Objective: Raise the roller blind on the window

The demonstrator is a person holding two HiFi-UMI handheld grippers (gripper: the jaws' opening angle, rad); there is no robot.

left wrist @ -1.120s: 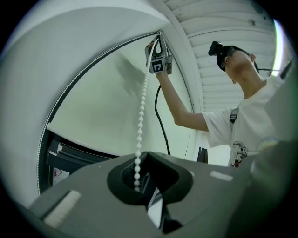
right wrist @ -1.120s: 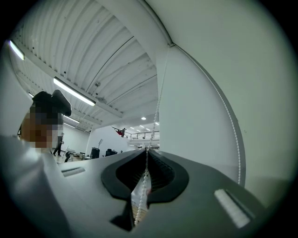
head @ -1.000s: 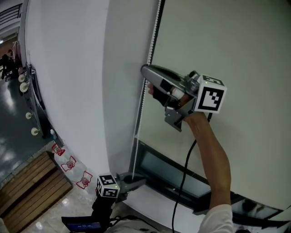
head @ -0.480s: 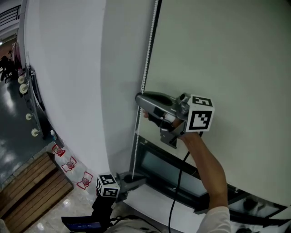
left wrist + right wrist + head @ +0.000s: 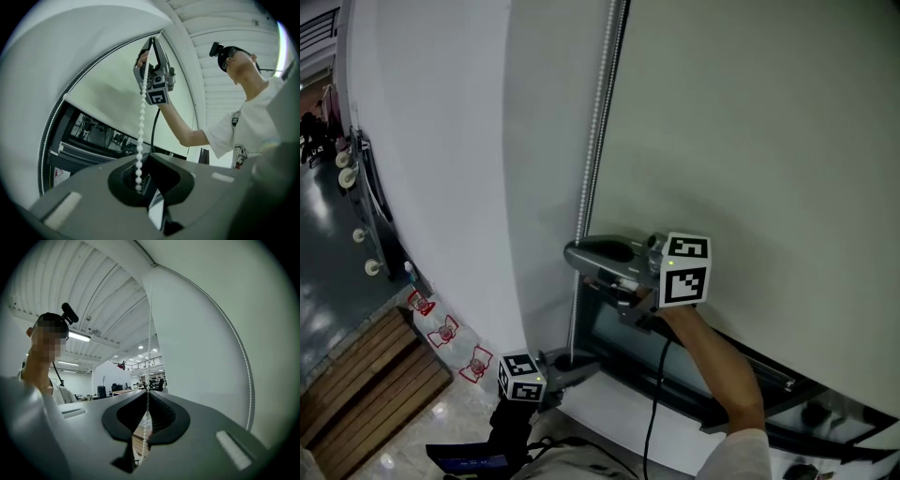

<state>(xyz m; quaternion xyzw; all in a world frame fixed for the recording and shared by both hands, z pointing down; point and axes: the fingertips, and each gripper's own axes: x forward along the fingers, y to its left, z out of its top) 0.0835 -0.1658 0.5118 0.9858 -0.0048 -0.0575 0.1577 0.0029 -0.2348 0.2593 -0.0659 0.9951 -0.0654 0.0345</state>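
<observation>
The pale roller blind [image 5: 750, 141] covers most of the window. Its white bead chain [image 5: 595, 122] hangs along the blind's left edge. My right gripper [image 5: 572, 255] is shut on the chain low down, level with the blind's bottom edge. In the right gripper view the chain [image 5: 149, 357] runs up from my shut right gripper [image 5: 147, 393], and a second strand [image 5: 243, 366] curves at the right. My left gripper [image 5: 581, 370] is shut on the chain near the sill. From the left gripper [image 5: 143, 164] the chain [image 5: 141, 117] rises to the right gripper [image 5: 152, 42].
A strip of dark window glass [image 5: 675, 361] shows under the blind, above a white sill [image 5: 609, 412]. A white wall [image 5: 441, 141] stands left of the chain. Wooden floor boards [image 5: 356, 394] lie far below left. The person [image 5: 248, 117] stands to the right.
My right gripper has come straight down along the blind's edge with the chain in it, from mid-height to the blind's bottom edge. The left gripper has stayed by the sill.
</observation>
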